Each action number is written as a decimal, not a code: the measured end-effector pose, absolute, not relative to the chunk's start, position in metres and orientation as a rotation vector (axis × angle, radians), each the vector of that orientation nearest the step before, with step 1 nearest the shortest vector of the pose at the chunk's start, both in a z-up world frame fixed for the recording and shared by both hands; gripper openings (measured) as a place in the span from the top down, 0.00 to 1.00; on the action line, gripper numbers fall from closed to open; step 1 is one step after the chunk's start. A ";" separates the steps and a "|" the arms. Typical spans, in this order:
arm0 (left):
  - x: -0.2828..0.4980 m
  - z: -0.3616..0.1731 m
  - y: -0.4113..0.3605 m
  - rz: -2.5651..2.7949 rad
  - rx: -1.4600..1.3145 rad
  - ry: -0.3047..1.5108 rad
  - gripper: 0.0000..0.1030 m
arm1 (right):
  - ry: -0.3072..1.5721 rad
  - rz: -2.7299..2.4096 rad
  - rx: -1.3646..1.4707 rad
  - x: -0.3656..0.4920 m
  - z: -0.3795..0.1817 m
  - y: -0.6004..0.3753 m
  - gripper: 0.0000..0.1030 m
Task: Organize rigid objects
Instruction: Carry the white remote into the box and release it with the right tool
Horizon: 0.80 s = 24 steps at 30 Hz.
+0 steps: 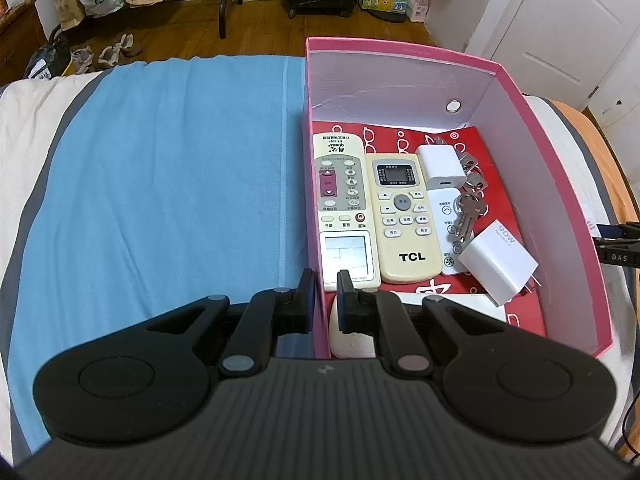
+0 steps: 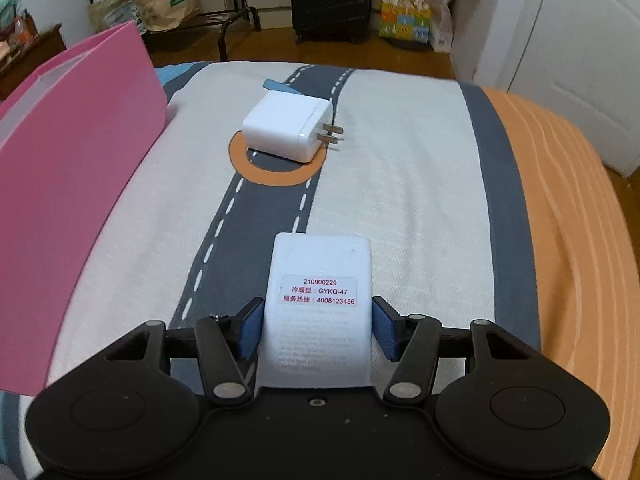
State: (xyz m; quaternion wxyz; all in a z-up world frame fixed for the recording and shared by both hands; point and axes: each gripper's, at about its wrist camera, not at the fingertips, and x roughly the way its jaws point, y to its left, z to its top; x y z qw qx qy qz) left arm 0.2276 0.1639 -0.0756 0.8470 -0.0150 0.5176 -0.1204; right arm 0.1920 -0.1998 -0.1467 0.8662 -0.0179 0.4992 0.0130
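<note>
A pink box (image 1: 560, 184) stands on the bed. It holds two beige remotes (image 1: 404, 216), a slim white remote (image 1: 446, 216), keys (image 1: 468, 208) and two white chargers (image 1: 498, 264). My left gripper (image 1: 326, 292) is shut on the box's near left wall, one finger outside and one inside. In the right wrist view my right gripper (image 2: 318, 328) has both blue pads against the sides of a white remote (image 2: 320, 280) that lies label side up. Beyond it a white plug charger (image 2: 288, 128) lies on the bedcover, prongs to the right. The pink box (image 2: 80, 180) stands to the left.
A blue towel (image 1: 168, 184) covers the bed left of the box. The bedcover (image 2: 400, 200) carries a grey road print and an orange band on the right. Paper bags, a black case and a white door stand on the wooden floor beyond the bed.
</note>
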 end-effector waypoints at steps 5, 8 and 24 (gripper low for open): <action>0.229 -0.077 0.167 -0.234 -0.068 1.095 0.92 | 0.970 0.048 -0.033 0.180 -0.126 -0.188 0.41; 0.229 -0.077 0.169 -0.234 -0.073 1.095 0.93 | 0.897 0.084 -0.035 0.170 -0.103 -0.176 0.41; 0.227 -0.075 0.168 -0.250 -0.058 1.080 0.93 | 0.665 0.433 0.083 0.168 0.012 -0.082 0.41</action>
